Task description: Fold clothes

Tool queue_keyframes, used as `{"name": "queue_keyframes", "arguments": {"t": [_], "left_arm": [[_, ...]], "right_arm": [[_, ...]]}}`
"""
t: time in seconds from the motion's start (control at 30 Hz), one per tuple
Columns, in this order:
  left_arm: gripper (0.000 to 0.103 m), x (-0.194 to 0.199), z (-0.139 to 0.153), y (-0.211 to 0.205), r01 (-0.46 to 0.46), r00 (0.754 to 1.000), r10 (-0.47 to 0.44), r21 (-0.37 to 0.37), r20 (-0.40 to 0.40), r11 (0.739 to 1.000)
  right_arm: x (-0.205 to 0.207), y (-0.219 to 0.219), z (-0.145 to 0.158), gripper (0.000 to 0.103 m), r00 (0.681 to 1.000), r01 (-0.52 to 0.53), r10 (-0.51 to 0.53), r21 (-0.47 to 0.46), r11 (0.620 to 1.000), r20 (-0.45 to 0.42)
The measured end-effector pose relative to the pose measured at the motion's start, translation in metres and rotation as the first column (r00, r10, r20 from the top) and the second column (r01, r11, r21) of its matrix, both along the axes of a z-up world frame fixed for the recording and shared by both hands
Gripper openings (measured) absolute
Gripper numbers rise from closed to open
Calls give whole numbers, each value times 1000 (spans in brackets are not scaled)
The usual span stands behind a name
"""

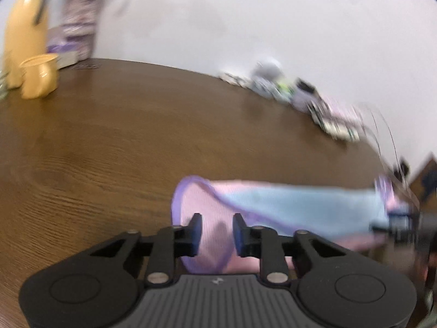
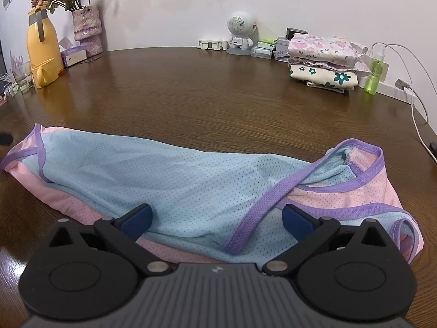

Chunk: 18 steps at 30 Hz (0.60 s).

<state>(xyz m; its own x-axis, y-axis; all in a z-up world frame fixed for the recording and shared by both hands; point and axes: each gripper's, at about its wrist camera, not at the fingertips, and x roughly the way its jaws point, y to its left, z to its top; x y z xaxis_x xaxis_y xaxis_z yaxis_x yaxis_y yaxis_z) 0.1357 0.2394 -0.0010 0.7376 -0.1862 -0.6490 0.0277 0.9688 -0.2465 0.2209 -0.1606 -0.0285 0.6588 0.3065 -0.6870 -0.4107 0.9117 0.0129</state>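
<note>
A small pink and light-blue mesh garment (image 2: 174,175) with purple trim lies flat on the brown wooden table (image 2: 204,87). My right gripper (image 2: 217,218) is wide open and empty, low over the garment's near edge, with a purple strap (image 2: 262,202) between its fingers. In the blurred left wrist view the garment (image 1: 286,205) stretches to the right. My left gripper (image 1: 217,232) is partly open over the garment's pink left end, with a gap between its pads. The cloth lies under them, not pinched.
A stack of folded floral clothes (image 2: 325,60) sits at the back right, with a green spray bottle (image 2: 375,73) and white cables beside it. A white robot figure (image 2: 240,32) stands by the wall. A yellow jug (image 2: 43,52), cup, tissue box and flower vase (image 2: 87,24) stand back left.
</note>
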Motion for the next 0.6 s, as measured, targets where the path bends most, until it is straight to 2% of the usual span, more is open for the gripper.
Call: {"name": "queue_keyframes", "arguments": {"t": [0.03,0.13,0.23,0.33,0.43,0.47,0.5,0.53,0.6], "left_arm": [[13,1,-3,0,20,1000,-20,7,-10,1000],[10,7,-10,0,71,997,-70,30,-38,997],[9,14,-10,8,88,994,-86,38,-61,995],[9,20,-9,19,84,993,-82,26,-88,996],[11,22,-7,31,41,992,-42,-10,-115,999],[15,21,-4,34,18,993,-22,-28,-115,999],[27,19,-2,36,-5,994,0,-46,-110,999],[44,16,3,35,-21,996,16,-57,-89,998],[61,8,14,30,-43,999,41,-65,-35,997]], "right_arm": [[0,0,0,102,1000,1,-1,1,1000,2],[-1,-1,-1,102,1000,4,-4,4,1000,9],[-2,-1,-1,102,1000,6,-6,6,1000,14],[-1,-2,-1,102,1000,3,-3,5,1000,14],[-2,-2,-2,102,1000,3,-3,10,1000,24],[-3,-3,-3,102,1000,4,-4,12,1000,30],[-4,-3,-3,102,999,4,-4,14,1000,35],[-4,-3,-4,102,999,4,-4,16,1000,41],[-5,-3,-4,102,999,3,-3,18,1000,48]]}}
